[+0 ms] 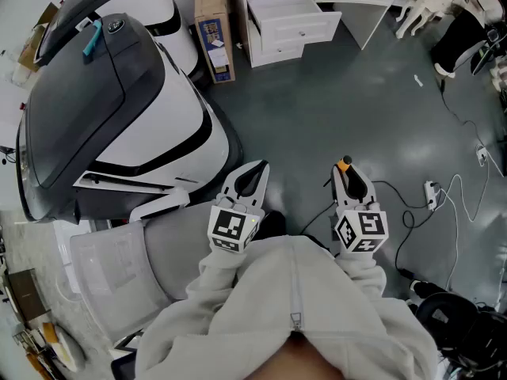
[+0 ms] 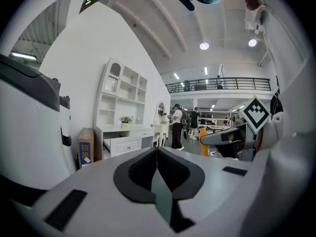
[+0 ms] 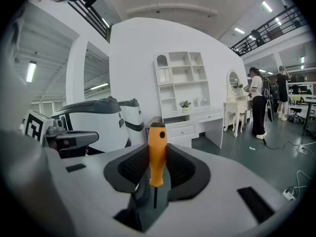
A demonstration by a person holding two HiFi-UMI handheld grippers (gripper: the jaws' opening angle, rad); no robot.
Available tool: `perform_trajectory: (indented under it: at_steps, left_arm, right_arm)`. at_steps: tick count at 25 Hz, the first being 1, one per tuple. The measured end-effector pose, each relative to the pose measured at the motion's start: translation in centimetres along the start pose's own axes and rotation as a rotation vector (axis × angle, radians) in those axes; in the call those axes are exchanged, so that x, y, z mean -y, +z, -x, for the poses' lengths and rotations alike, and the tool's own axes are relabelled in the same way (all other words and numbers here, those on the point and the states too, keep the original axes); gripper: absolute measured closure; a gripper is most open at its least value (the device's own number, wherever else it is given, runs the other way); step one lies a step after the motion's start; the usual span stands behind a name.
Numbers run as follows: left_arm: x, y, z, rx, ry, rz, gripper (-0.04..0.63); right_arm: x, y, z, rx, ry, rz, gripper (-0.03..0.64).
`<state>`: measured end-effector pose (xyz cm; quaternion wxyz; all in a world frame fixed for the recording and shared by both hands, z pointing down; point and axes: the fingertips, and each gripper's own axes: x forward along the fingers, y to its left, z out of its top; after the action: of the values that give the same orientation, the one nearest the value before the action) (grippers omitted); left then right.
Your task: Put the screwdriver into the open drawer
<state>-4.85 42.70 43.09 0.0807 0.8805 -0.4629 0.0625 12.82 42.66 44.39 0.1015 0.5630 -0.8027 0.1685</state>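
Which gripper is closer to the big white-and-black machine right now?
Left. The left gripper sits just off the machine's lower right corner. The right gripper, shut on the screwdriver, is farther away, on the far side of the left one.

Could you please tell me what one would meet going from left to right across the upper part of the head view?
Large grey-and-white machine → cardboard box → open drawer → white carved-leg table.
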Motion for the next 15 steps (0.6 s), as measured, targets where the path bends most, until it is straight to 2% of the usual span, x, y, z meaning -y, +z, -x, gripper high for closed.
perform_trajectory:
  at_steps: [4,11,15]
  left_arm:
    - [1.6,-0.5,1.4,-0.012,0.014,0.002,0.578]
    - [5.4,-0.1,1.3,-0.018,-0.049,0.003,0.578]
    - [5.6,0.2,1.3,-0.015,-0.061,-0.010,0.578]
  right_arm:
    - [0.4,-0.3,2.9,0.009,-0.008,-0.012,0.492]
    - [1.4,-0.6,6.0,0.042,0.012,-0.074,0.492]
    - [1.4,-0.3,5.8,0.061,0.025,-0.117,0.492]
